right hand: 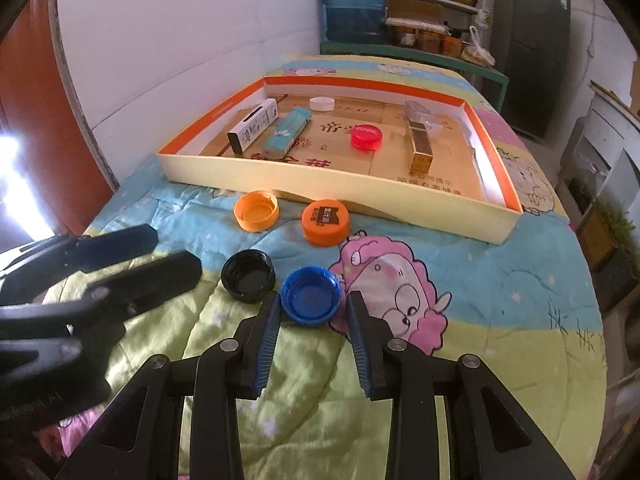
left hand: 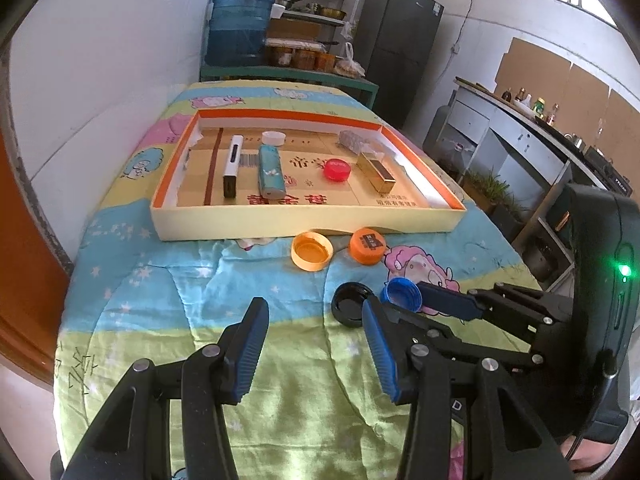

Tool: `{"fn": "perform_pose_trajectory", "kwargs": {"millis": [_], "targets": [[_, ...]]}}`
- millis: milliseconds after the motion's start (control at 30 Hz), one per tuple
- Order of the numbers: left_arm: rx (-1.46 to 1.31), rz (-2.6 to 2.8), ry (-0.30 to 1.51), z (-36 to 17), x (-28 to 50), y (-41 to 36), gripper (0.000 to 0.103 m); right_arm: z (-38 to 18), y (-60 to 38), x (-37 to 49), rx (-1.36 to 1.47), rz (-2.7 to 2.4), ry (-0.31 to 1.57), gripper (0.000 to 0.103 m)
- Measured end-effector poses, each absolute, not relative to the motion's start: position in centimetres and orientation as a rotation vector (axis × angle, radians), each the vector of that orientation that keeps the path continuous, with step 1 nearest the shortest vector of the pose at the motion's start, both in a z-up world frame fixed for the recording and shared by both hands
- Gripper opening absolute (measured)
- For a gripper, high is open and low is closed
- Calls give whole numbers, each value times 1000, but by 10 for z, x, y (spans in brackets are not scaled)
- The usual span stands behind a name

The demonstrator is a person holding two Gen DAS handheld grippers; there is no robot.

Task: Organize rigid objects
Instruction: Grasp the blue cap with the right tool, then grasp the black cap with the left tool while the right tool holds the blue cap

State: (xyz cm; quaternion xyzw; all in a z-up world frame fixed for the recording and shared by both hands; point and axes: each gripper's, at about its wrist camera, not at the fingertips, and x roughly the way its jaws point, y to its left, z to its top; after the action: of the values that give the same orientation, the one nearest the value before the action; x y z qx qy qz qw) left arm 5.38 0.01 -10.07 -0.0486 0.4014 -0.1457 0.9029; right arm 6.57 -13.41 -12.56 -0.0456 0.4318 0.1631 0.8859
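Note:
A shallow cardboard tray (left hand: 304,222) (right hand: 332,196) lies on the patterned cloth. It holds a white stick, a teal case (left hand: 270,171), a white cap, a red cap (left hand: 337,169) (right hand: 366,137) and a gold box (left hand: 375,171). In front of it lie two orange caps (left hand: 312,251) (left hand: 367,246), a black cap (left hand: 352,304) (right hand: 248,276) and a blue cap (left hand: 401,294) (right hand: 311,296). My right gripper (right hand: 313,312) is open, its fingertips on either side of the blue cap. My left gripper (left hand: 316,318) is open and empty, just left of the black cap.
A white wall runs along the table's left side. A blue water jug (left hand: 240,24), shelves and a dark fridge (left hand: 396,48) stand behind the table. A counter with bottles (left hand: 532,120) is on the right.

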Motion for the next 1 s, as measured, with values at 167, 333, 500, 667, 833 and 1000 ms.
{"fn": "perform_pose_trajectory", "kwargs": {"millis": [167,333,500,667,833,1000], "targets": [[-95,-312,842,-104,60,-7,49,-124,-141,66,-93,343,894,30],[-68,-323,859,-110,66,-17,49,-120,-162,65,-72,290,881,30],[-46,-339,881,-116,70,-28,49,-117,-177,66,-45,262,874,30],[-26,-326,895,-121,75,-34,49,-117,-181,66,-30,265,877,30],[-5,-318,896,-121,79,-38,49,-118,-182,66,-24,267,879,30],[-1,-313,895,-122,81,-38,37,-118,-182,66,-24,268,881,30]]}}
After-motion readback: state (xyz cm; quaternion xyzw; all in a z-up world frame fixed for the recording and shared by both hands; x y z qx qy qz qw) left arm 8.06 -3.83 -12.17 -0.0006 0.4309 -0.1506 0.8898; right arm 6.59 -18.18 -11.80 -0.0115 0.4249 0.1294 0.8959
